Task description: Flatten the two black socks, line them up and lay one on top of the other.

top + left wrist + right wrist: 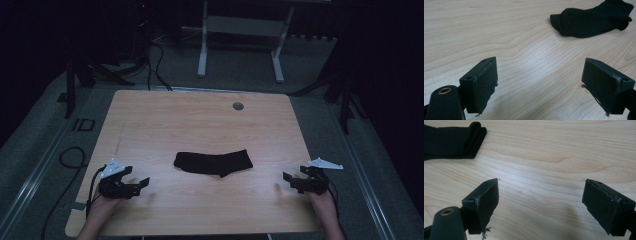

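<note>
High view: a pale wood-grain counter (200, 125) carries one flat black fabric sock (213, 162), lying lengthwise near the middle, slightly toward the person's side. The left gripper (142, 182) and right gripper (287, 179), each held in a hand at the near edge, sit on either side of the sock and well apart from it, jaws pointed inward; this reads as a ready stance with the sock set between the two tools for equal reach. A small round grey grommet (238, 106) sits near the far edge. The room beyond is dark, and the white frame legs (202, 50) on the floor are only partly made out.

Left gripper view: the jaws stand wide apart and empty over bare wood. One end of the sock (591, 21) lies ahead to the upper right, cut off by the frame edge.

Right gripper view: the jaws are likewise spread and empty. The sock's folded end (451, 142) lies at upper left, cropped; which end is the cuff cannot be told.
</note>
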